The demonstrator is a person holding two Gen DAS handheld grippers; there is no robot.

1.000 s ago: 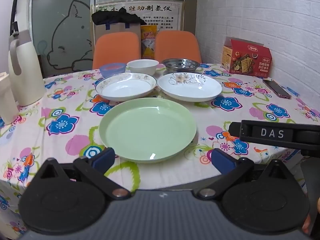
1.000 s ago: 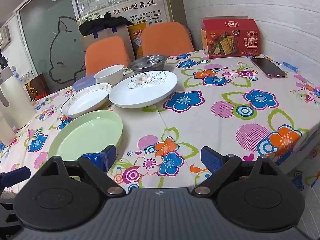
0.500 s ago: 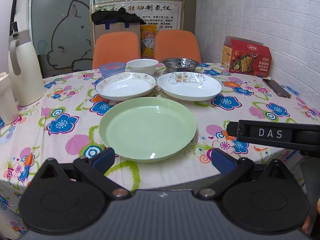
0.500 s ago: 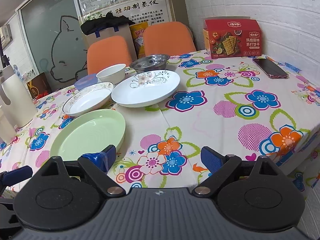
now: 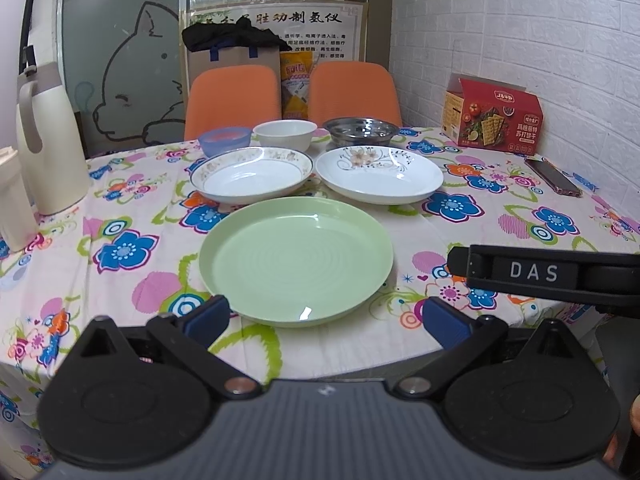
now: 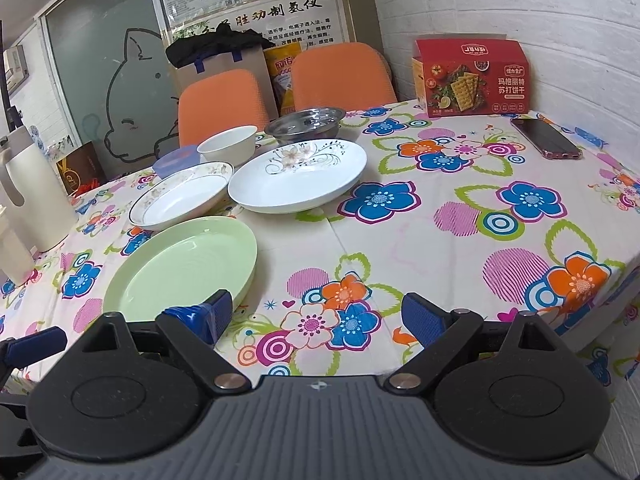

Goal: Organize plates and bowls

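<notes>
Left wrist view shows the left tool [image 5: 324, 318] wide open, holding nothing, facing the round green plastic plate [image 5: 296, 258] at the worktop's [image 5: 500, 216] near edge, likely first to grab. Right tool [image 6: 316, 316] is open too, beside it over bare cloth.

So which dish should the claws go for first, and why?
Probably the green plate: ease the open left claw forward onto its near rim. It lies closest, right between that claw's fingers, and nothing is held yet. The right claw is open too.
</notes>
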